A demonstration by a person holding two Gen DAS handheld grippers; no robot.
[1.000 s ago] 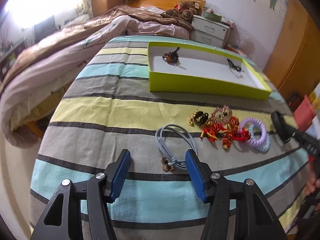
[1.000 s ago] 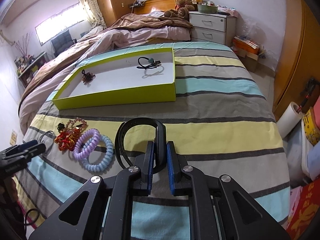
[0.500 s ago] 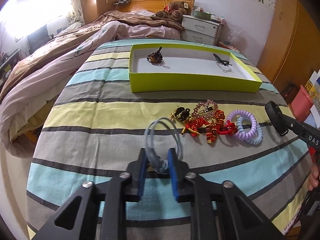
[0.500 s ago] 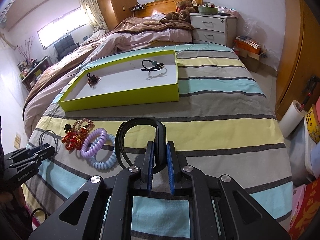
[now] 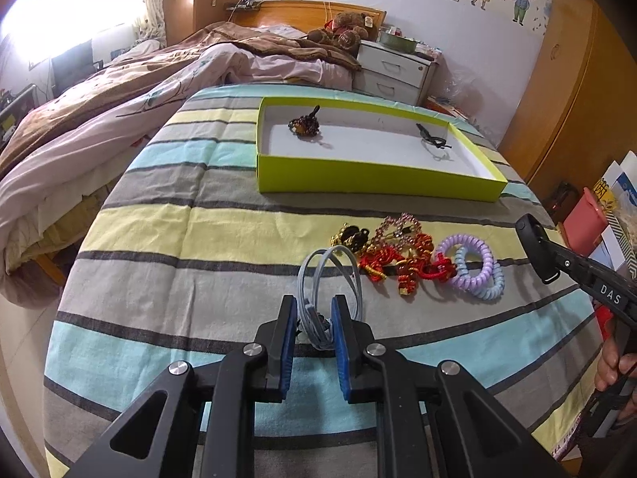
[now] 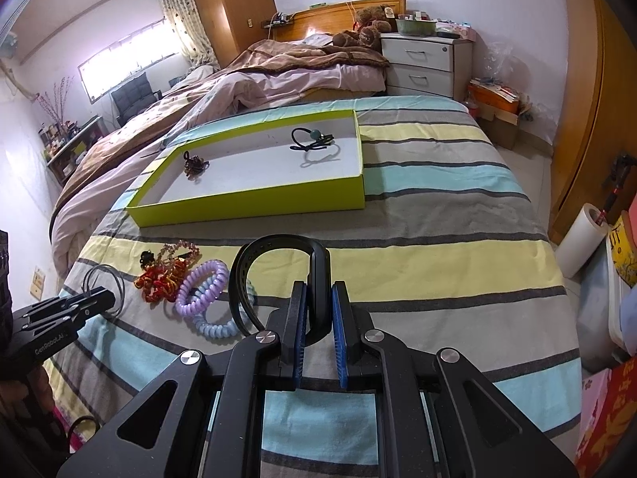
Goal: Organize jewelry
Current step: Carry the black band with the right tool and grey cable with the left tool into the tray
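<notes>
My left gripper [image 5: 312, 310] is shut on a grey cord necklace [image 5: 314, 279] and holds it a little above the striped bedspread. My right gripper [image 6: 318, 302] is shut on a black wristband [image 6: 278, 271], also lifted; the band's tip shows in the left wrist view [image 5: 535, 247]. A lime-green box [image 5: 378, 185] with a white floor lies farther up the bed, holding a brown beaded piece [image 5: 304, 125] and a black hair tie [image 6: 312, 139]. Red and gold knotted pieces [image 5: 402, 263] and purple and blue spiral bands [image 5: 473, 265] lie between.
Rumpled pink and brown bedding [image 5: 119, 119] lies to the left. A white nightstand [image 6: 426, 63] and a teddy bear [image 5: 342, 34] are at the headboard. A wooden wardrobe [image 6: 589, 119], a paper roll [image 6: 581, 239] and boxes stand off the bed's right edge.
My left gripper closed on the grey cord necklace and lifted it off the bedspread, backing away so more of the bed shows. My right gripper kept hold of the wristband and rose slightly.
</notes>
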